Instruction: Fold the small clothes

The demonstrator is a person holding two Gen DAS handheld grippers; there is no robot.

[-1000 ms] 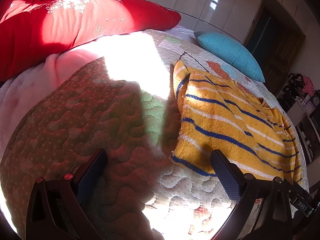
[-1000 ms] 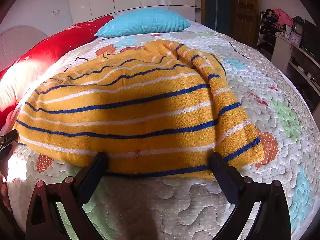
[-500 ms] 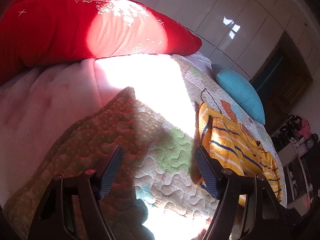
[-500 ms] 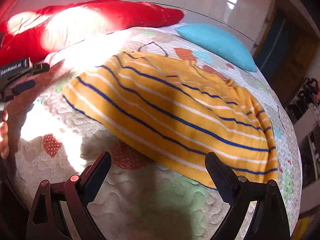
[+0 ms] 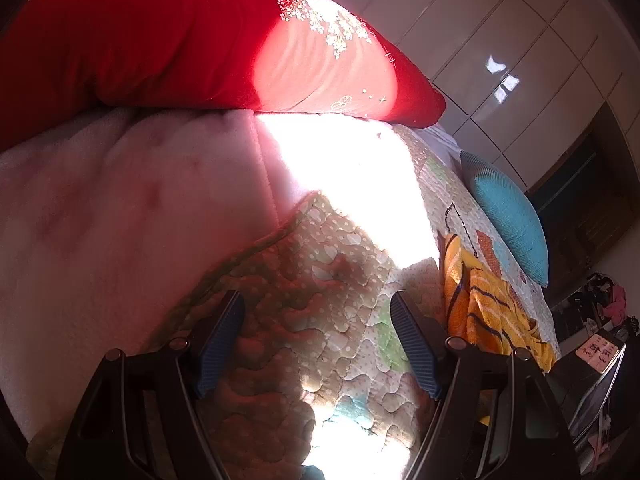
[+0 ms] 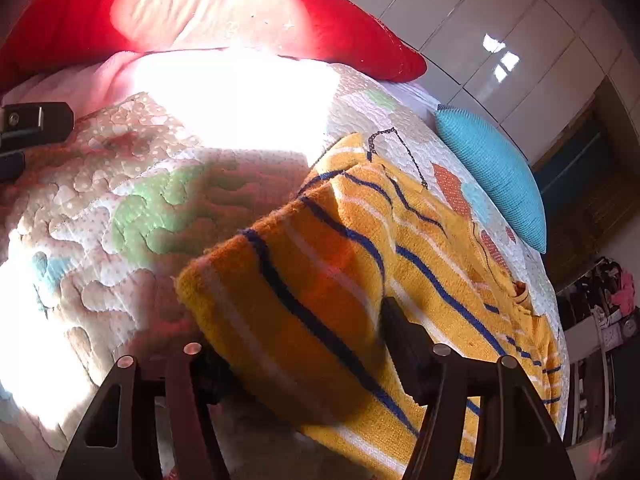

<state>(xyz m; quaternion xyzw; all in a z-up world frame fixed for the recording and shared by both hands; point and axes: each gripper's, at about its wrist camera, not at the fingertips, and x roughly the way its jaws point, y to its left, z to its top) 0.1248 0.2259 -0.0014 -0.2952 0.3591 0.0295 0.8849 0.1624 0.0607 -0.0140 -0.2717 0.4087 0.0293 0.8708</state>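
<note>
A yellow sweater (image 6: pixel 360 264) with blue and white stripes lies on the quilted bedspread (image 6: pixel 120 216). In the right wrist view its near corner lies between the fingers of my right gripper (image 6: pixel 304 340), whose jaws stand wide apart; the cloth hides the left fingertip. In the left wrist view the sweater (image 5: pixel 484 312) lies far off to the right. My left gripper (image 5: pixel 316 336) is open and empty above the quilt (image 5: pixel 304 296), away from the sweater.
A red pillow (image 5: pixel 192 40) and a pink blanket (image 5: pixel 120 216) lie at the bed's head. A blue cushion (image 6: pixel 492 172) lies beyond the sweater. White wardrobe doors (image 6: pixel 500 32) stand behind. Shelves with clutter (image 6: pixel 600 304) stand at the right.
My right gripper has moved in over the sweater's near corner, which now lies between its fingers. My left gripper has swung left, away from the sweater, toward the red pillow.
</note>
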